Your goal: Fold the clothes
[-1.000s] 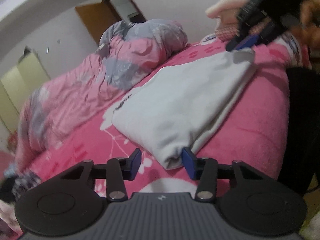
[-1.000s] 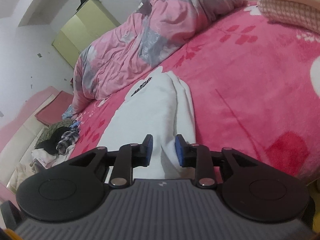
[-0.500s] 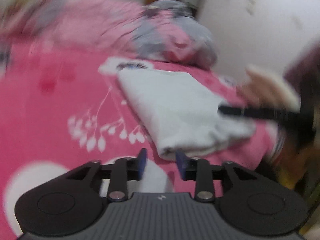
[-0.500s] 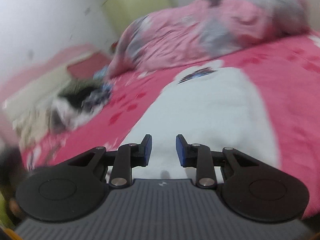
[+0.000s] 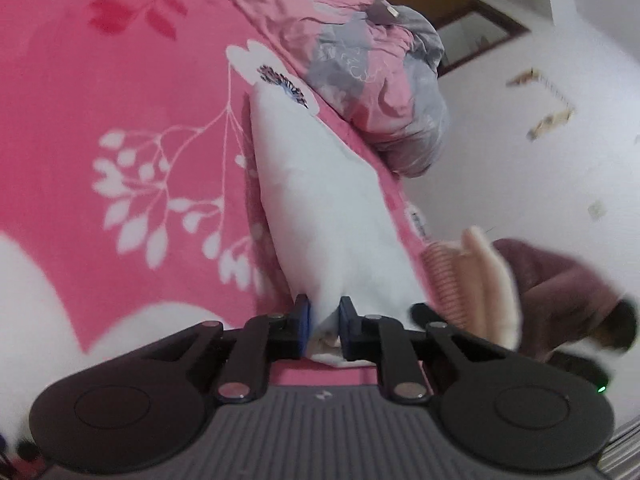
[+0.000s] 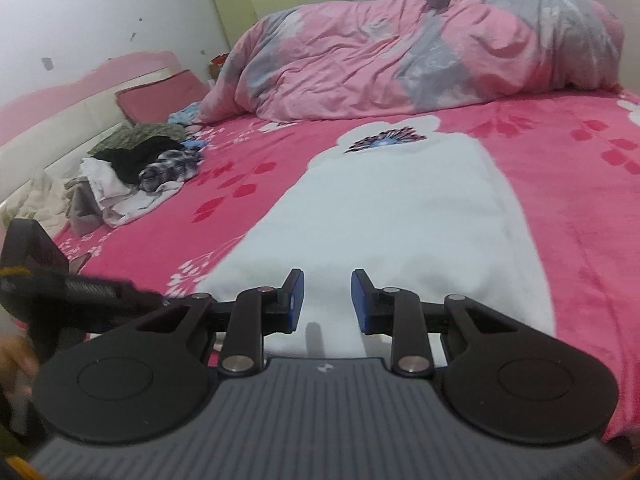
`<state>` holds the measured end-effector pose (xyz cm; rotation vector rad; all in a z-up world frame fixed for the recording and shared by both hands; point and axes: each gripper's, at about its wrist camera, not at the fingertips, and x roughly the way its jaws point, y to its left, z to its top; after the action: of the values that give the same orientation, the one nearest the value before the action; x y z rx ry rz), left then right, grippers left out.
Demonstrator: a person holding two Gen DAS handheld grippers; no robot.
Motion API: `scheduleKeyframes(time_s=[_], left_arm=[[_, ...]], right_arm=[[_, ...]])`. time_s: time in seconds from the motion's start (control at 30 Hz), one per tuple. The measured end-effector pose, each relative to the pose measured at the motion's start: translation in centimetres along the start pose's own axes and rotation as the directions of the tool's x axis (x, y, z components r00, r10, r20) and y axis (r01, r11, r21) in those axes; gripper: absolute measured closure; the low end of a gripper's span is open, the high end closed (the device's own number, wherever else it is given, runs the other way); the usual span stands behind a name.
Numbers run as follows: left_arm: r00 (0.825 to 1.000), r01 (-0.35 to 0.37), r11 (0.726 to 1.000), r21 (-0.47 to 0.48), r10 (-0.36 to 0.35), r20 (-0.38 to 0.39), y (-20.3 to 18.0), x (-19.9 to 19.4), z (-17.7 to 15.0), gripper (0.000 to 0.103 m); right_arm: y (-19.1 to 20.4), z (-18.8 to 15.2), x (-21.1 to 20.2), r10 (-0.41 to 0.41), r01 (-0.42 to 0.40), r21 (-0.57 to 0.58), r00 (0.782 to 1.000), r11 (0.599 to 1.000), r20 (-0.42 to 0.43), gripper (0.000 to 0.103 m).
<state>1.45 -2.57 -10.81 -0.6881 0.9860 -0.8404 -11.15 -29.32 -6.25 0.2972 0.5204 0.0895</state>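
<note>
While the fold is under way, items stand as follows, largest first.

Bed [image 6: 560, 216]: pink flowered blanket over the whole top; serves as the work surface.

Quilt [image 6: 400, 52]: pink and grey, heaped at the far side, well apart from the work.

White garment [image 6: 400, 216]: the task's thing. Lies flat mid-bed as a long, already narrowed strip, printed mark at its far end, near end at the bed's edge.

Pile of clothes [image 6: 136, 172]: unsorted, off to the left near the headboard; judged to be waiting their turn.

Left gripper [image 5: 323, 322]: jaws have just been closing; blue pads now clenched on the garment's near corner, cloth bunched between them.

Right gripper [image 6: 327, 300]: jaws parted over the garment's near edge, nothing pinched.

Step in hand, by judgement: securing the near end for the crosswise fold. Next move calls for the right gripper to pinch the other near corner, then both to lift evenly and carry the end toward the printed mark.
</note>
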Motion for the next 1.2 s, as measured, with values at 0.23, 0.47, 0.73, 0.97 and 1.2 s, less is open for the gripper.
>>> scheduleKeyframes(time_s=[0.23, 0.47, 0.73, 0.97, 1.2], left_arm=[[0.996, 0.057, 0.983, -0.177, -0.067, -0.056, 3.6, 0.8, -0.2, 0.089], [0.989, 0.095, 0.972, -0.215, -0.116, -0.086, 4.7, 0.5, -0.4, 0.087], [0.991, 0.082, 0.984, -0.157, -0.097, -0.091, 4.2, 0.5, -0.5, 0.086], [0.993, 0.067, 0.988, -0.139, -0.080, -0.087, 4.1, 0.3, -0.8, 0.087], [0.989, 0.093, 0.989, -0.116, -0.105, -0.102, 4.4, 0.2, -0.8, 0.087]], right_arm=[[1.6, 0.6, 2.1, 0.053, -0.054, -0.041, 0.998, 0.998, -0.031, 0.077], [2.9, -1.1, 5.6, 0.117, -0.137, -0.070, 0.966, 0.988, -0.231, 0.079], [3.8, 1.7, 4.1, 0.079, -0.104, -0.112, 0.975, 0.988, -0.208, 0.078], [4.9, 2.1, 9.3, 0.043, -0.079, -0.196, 0.982, 0.977, -0.183, 0.079], [5.2, 2.2, 7.5, 0.032, -0.056, -0.196, 0.992, 0.979, -0.123, 0.079]])
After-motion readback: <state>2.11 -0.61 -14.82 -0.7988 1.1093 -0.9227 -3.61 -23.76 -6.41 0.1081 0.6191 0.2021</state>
